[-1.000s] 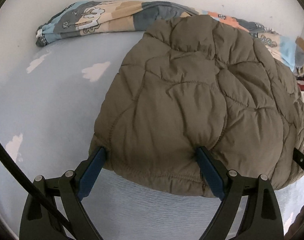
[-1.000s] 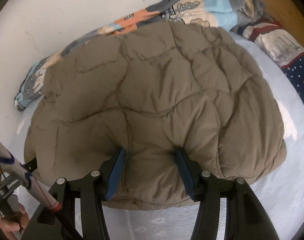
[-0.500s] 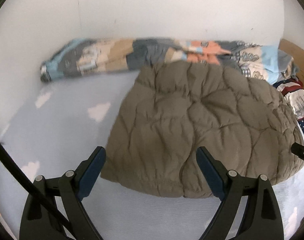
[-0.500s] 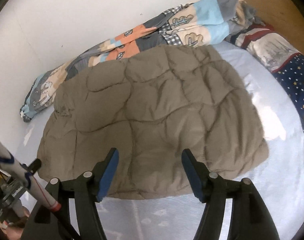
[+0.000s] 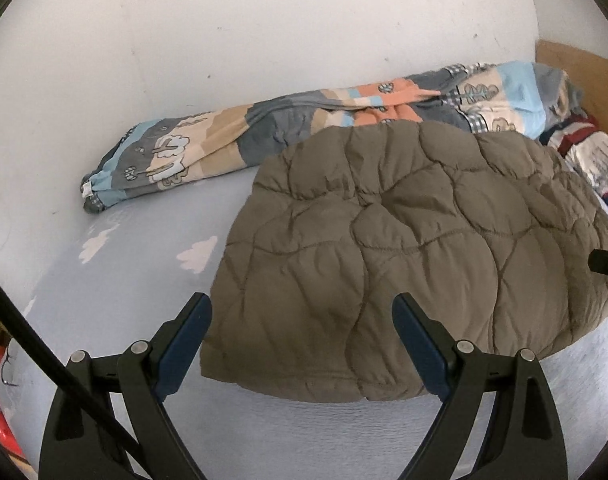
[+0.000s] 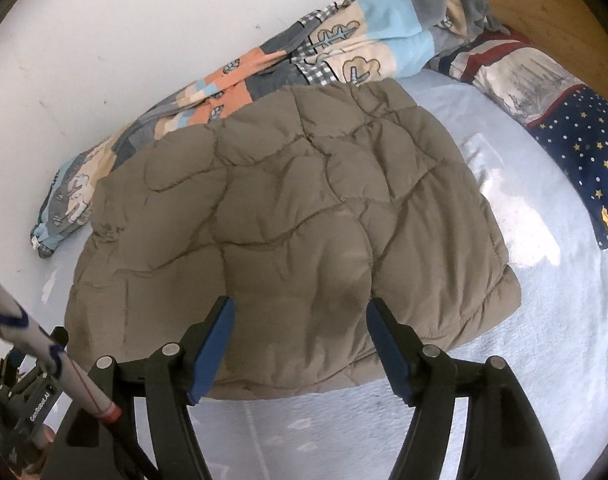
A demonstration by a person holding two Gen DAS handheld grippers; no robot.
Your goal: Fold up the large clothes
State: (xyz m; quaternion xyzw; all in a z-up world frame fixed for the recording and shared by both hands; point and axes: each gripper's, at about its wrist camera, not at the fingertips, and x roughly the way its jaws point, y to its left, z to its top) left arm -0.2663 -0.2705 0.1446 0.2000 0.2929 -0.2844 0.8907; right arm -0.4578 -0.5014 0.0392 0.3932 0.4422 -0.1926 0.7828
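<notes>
Your left gripper [image 5: 302,322] hangs wide open and empty over the near left hem of the folded olive-brown quilted jacket [image 5: 404,256], clear of the fabric. The jacket lies flat on the pale blue bedsheet [image 5: 116,292]. Your right gripper [image 6: 300,326] has just been opening; it holds nothing, above the jacket's near right edge

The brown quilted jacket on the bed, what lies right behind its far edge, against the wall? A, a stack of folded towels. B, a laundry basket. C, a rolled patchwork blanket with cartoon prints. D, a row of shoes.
C: a rolled patchwork blanket stretches along the white wall just behind the brown quilted jacket.
</notes>
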